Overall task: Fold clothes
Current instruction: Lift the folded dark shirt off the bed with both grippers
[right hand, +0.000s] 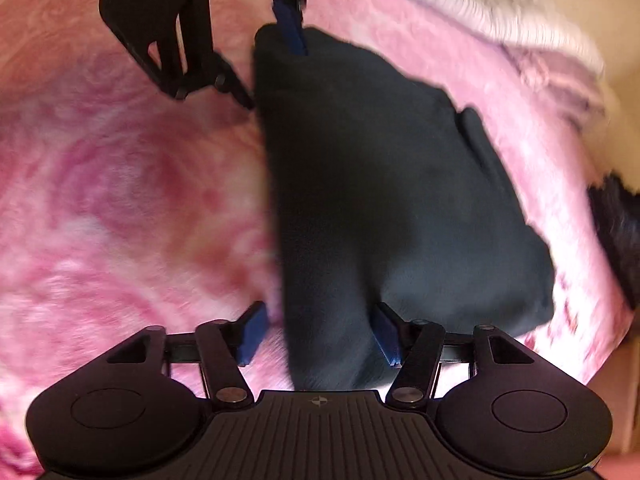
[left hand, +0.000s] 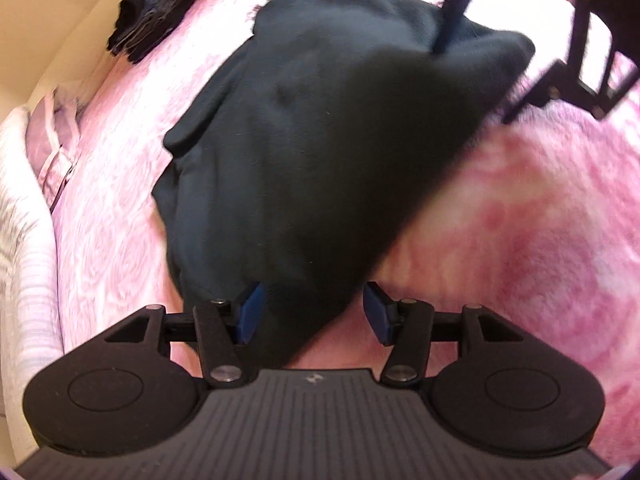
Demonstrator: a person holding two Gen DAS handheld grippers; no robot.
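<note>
A dark navy fleece garment [left hand: 304,132] lies folded over on a pink patterned blanket [left hand: 520,220]. My left gripper [left hand: 314,312] is open, its blue pads [left hand: 250,312] wide apart with a corner of the garment lying between them. My right gripper [right hand: 320,332] is also open, and the garment's [right hand: 380,184] other corner lies between its pads [right hand: 386,332]. Each gripper shows in the other's view at the garment's far end: the right gripper [left hand: 480,56] at top right, the left gripper [right hand: 256,68] at top left.
A pile of dark clothes [left hand: 156,8] lies at the far left edge of the bed. A lilac pillow [left hand: 56,136] and white ribbed bedding [left hand: 24,264] lie along the left side. Pink blanket spreads to the right of the garment.
</note>
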